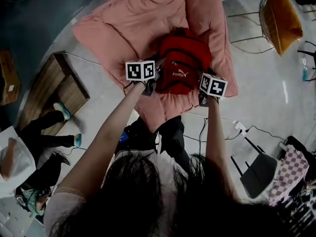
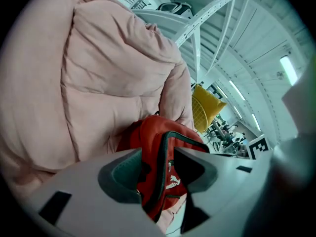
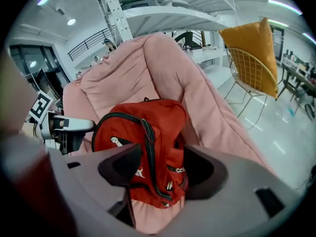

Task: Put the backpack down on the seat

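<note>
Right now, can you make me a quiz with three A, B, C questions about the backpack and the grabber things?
1. Where is the backpack?
A. Hanging on a hook
B. Lying on the pink seat
C. Inside a box

2. What colour is the backpack?
A. Blue
B. Green
C. Red

3. How do the jaws of the left gripper and the right gripper stand?
A. Apart, open
B. Squeezed shut on a strap
C. Shut with nothing near them

Answers:
1. B, because the head view shows it resting on the pink cushioning.
2. C, because it is red in all three views, with dark zips.
3. A, because each gripper view shows its two jaws wide apart, with the backpack seen between them and not pinched.
</note>
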